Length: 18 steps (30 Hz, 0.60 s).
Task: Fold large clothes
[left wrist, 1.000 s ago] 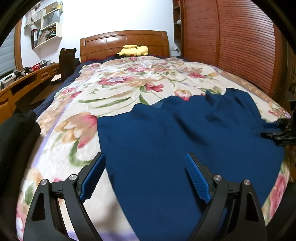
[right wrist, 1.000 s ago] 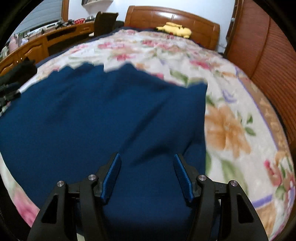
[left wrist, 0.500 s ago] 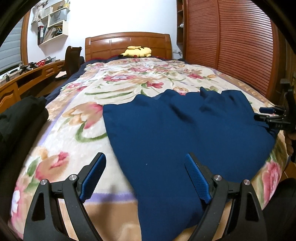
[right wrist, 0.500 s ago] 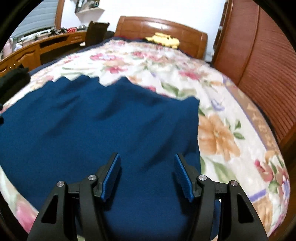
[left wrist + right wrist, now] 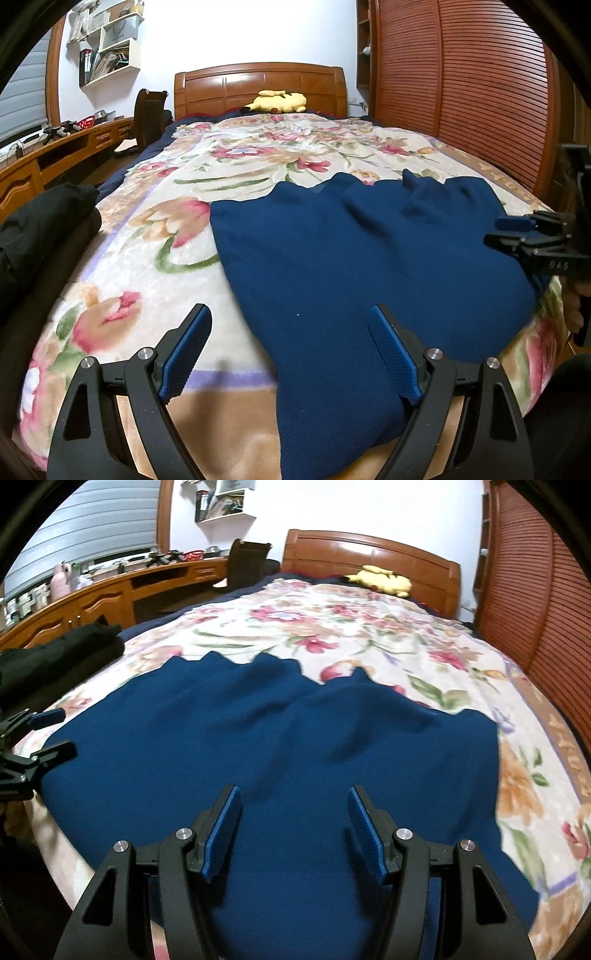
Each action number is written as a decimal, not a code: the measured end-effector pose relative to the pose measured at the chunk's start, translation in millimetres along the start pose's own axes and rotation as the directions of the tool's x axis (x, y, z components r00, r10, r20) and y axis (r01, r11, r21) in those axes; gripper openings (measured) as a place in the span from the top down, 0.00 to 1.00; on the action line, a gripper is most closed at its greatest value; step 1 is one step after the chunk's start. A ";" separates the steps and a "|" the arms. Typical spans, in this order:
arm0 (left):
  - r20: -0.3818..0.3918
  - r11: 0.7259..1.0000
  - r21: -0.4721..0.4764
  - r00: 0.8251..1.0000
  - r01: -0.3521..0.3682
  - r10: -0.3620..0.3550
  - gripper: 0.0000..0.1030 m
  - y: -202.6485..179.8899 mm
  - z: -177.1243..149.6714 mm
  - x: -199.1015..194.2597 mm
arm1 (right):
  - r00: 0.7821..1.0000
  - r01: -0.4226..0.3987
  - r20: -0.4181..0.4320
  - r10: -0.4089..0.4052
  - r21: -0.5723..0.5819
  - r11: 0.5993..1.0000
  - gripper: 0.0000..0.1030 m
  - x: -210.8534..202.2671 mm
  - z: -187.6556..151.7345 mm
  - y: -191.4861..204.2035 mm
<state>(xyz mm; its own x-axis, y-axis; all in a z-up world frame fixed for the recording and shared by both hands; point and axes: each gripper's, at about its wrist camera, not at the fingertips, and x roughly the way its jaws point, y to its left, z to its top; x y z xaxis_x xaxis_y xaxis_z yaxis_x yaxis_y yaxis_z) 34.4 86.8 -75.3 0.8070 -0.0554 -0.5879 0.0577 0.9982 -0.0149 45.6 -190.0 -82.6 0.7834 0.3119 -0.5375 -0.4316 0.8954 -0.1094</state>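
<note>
A large dark blue garment point(image 5: 362, 258) lies spread flat on the floral bedspread point(image 5: 155, 236), its near edge hanging over the foot of the bed. It also fills the right wrist view point(image 5: 280, 746). My left gripper point(image 5: 291, 325) is open and empty, above the garment's near left edge. My right gripper point(image 5: 293, 805) is open and empty, above the garment's near part. The right gripper shows at the right edge of the left wrist view point(image 5: 517, 232). The left gripper shows at the left edge of the right wrist view point(image 5: 48, 734).
A black folded pile point(image 5: 40, 225) lies at the bed's left edge. A yellow plush toy point(image 5: 277, 101) rests by the wooden headboard point(image 5: 258, 85). A wooden desk point(image 5: 55, 155) and chair point(image 5: 149, 110) stand left, a slatted wardrobe point(image 5: 461, 92) right.
Both grippers have pulled back and up from the garment toward the foot of the bed. The garment lies flat where it was. Both stay open.
</note>
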 end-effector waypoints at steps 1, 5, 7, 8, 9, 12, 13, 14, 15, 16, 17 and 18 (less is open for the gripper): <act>0.000 1.000 0.000 1.000 0.000 0.000 0.15 0.2 -0.2 0.0 | 1.000 -0.002 -0.003 0.002 -0.002 1.000 0.40 2.6 -1.4 2.1; -0.001 1.000 0.003 1.000 0.001 -0.001 0.15 0.2 -0.6 1.3 | 0.999 -0.022 -0.035 0.022 0.007 1.000 0.40 21.4 -10.5 -4.4; -0.002 1.000 0.005 1.000 -0.001 0.001 0.15 0.1 -1.4 2.0 | 0.998 -0.043 -0.042 0.044 0.025 0.999 0.39 25.7 -11.4 -8.1; -0.003 1.000 0.005 1.000 -0.001 0.001 0.15 -0.1 -1.6 2.3 | 0.998 -0.050 -0.037 0.052 0.037 0.998 0.38 23.6 -11.2 -11.8; -0.002 1.000 0.004 1.000 0.000 0.000 0.15 0.1 -1.2 1.9 | 0.998 -0.052 -0.036 0.054 0.043 0.998 0.37 25.1 -9.0 -11.5; -0.004 1.000 -0.004 1.000 -0.002 0.002 0.15 -0.3 -2.5 1.4 | 0.998 -0.046 -0.037 0.047 0.037 0.998 0.36 30.0 -9.1 -12.1; -0.005 1.000 -0.008 1.000 -0.003 0.003 0.15 -0.5 -4.2 0.7 | 0.998 -0.043 -0.038 0.044 0.036 0.998 0.36 30.2 -9.0 -11.2; -0.007 1.000 -0.012 1.000 -0.004 0.004 0.15 -0.2 -5.4 0.2 | 0.998 -0.039 -0.041 0.041 0.035 0.999 0.36 31.7 -8.8 -11.9; -0.009 1.000 -0.023 1.000 -0.003 0.003 0.15 -0.4 -7.6 -2.3 | 0.998 -0.036 -0.042 0.038 0.033 0.999 0.36 32.1 -8.5 -11.3; -0.012 1.000 -0.029 1.000 -0.002 0.002 0.15 -0.5 -9.2 -4.2 | 0.998 -0.035 -0.043 0.036 0.031 0.999 0.36 32.5 -7.2 -11.5; -0.014 0.999 -0.034 1.000 -0.001 0.001 0.15 0.0 -10.5 -6.3 | 0.999 -0.034 -0.040 0.035 0.031 0.999 0.36 31.5 -7.8 -10.7; -0.017 0.999 -0.040 1.000 -0.001 0.001 0.15 0.4 -11.9 -8.7 | 0.999 -0.034 -0.035 0.035 0.033 0.999 0.36 31.2 -8.2 -9.8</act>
<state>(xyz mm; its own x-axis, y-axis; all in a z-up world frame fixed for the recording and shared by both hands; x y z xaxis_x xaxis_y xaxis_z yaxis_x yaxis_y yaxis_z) 20.4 88.0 -79.8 0.7972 -0.0543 -0.6013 0.0331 0.9984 -0.0462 70.6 -191.7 -105.2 0.7517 0.3323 -0.5696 -0.4434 0.8941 -0.0636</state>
